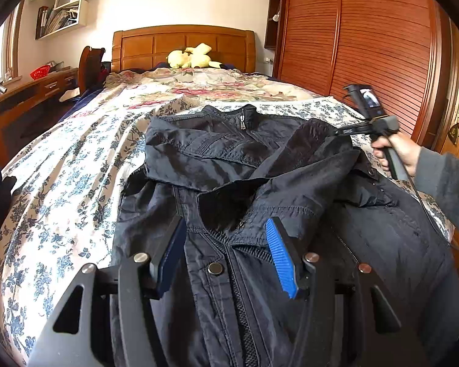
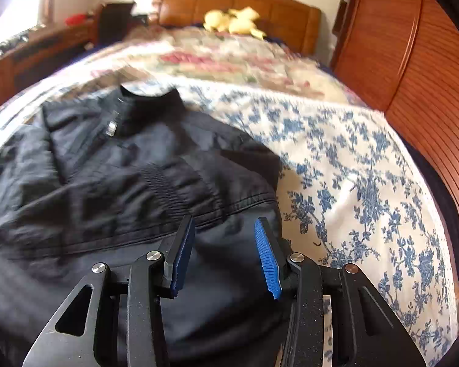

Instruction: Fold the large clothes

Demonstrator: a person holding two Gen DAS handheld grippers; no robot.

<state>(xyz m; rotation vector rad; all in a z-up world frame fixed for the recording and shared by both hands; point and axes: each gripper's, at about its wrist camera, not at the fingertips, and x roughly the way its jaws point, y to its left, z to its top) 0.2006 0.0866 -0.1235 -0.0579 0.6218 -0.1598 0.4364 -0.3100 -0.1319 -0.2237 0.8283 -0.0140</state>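
Observation:
A black zip-up jacket point(image 1: 229, 165) lies front up on the bed, collar toward the headboard, both sleeves folded in across the chest. My left gripper point(image 1: 226, 229) is open and empty, hovering over the jacket's lower front near the zipper. My right gripper point(image 2: 225, 229) is open and empty above the jacket's point(image 2: 122, 168) right side near its edge. In the left wrist view the right gripper's handle point(image 1: 382, 140) and the hand holding it show at the jacket's right shoulder; its fingers are hidden there.
The bed has a blue floral sheet point(image 2: 367, 183) and a flowered quilt point(image 1: 205, 85). A yellow plush toy point(image 1: 192, 56) lies by the wooden headboard point(image 1: 183, 42). A wooden wardrobe point(image 1: 367, 36) stands right, a desk point(image 1: 30, 91) left.

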